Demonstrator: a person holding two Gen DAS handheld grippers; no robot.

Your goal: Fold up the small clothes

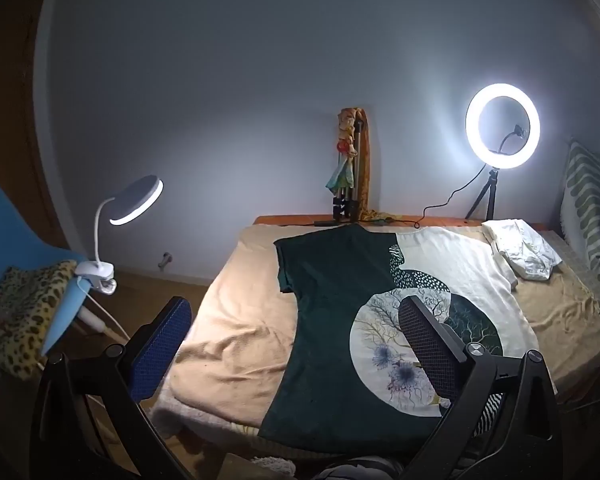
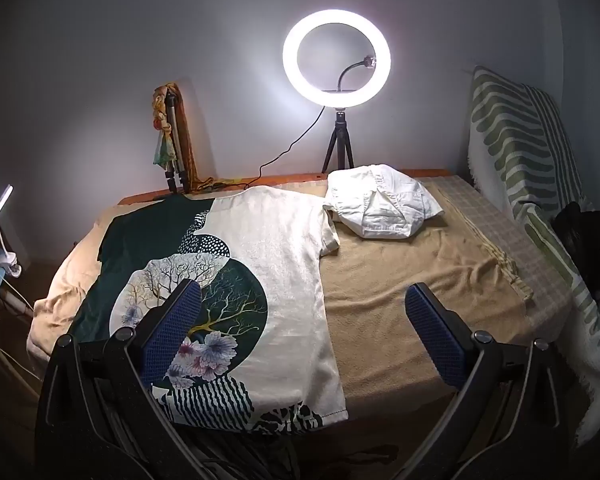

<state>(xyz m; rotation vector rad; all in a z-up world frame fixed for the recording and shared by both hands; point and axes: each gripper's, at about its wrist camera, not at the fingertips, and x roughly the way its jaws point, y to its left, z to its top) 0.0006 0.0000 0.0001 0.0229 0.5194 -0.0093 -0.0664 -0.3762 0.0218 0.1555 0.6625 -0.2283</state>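
A T-shirt (image 1: 340,312) (image 2: 276,264), half dark green and half cream with a round tree-and-flower print, lies spread flat on a beige blanket (image 1: 236,320) (image 2: 384,304) over the table, hem toward me. My left gripper (image 1: 296,336) hovers open above the shirt's near left part, nothing between its blue pads. My right gripper (image 2: 304,328) hangs open over the shirt's right hem side and the blanket, also holding nothing. A crumpled white garment (image 1: 524,254) (image 2: 384,204) rests at the far right, by the shirt's right sleeve.
A lit ring light (image 1: 502,132) (image 2: 336,58) on a tripod stands at the table's far edge, its cable trailing left. A folded tripod with cloth (image 1: 348,168) (image 2: 172,140) leans on the wall. A clip lamp (image 1: 136,204) and blue chair (image 1: 16,236) stand left; a striped cushion (image 2: 520,148) stands right.
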